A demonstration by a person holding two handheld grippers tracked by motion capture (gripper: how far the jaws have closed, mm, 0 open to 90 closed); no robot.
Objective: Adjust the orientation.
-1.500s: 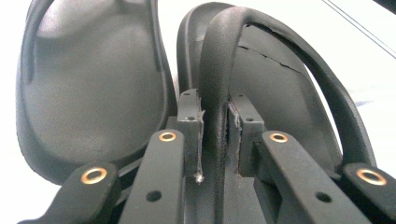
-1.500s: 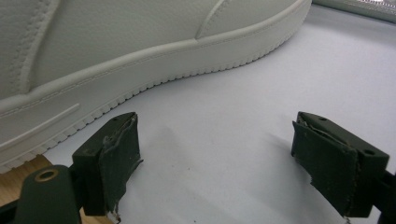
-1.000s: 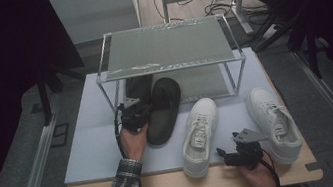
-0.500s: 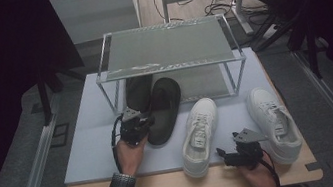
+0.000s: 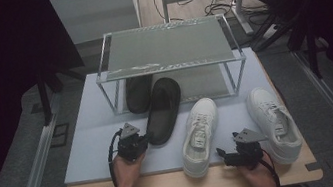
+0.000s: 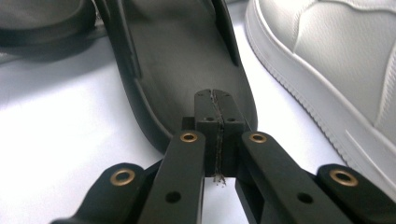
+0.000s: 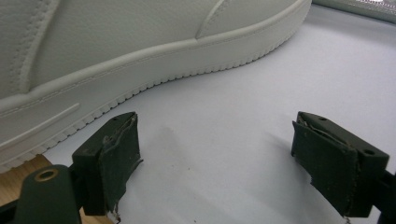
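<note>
Right gripper (image 7: 215, 158) sits low over the pale mat (image 7: 261, 93), jaws spread wide with nothing between them. A white sneaker (image 7: 116, 42) runs along the upper left, its ribbed sole just beyond the left jaw. Bare wood (image 7: 18, 172) peeks out bottom left.

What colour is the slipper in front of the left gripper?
The slipper is dark, black or very dark grey; it shows best in the high view.

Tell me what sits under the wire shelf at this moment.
Under the wire shelf stand the front parts of two dark slippers: the left slipper is mostly beneath it, the right slipper reaches out toward the shut left tongs. The shelf's mesh covers the toes.
</note>
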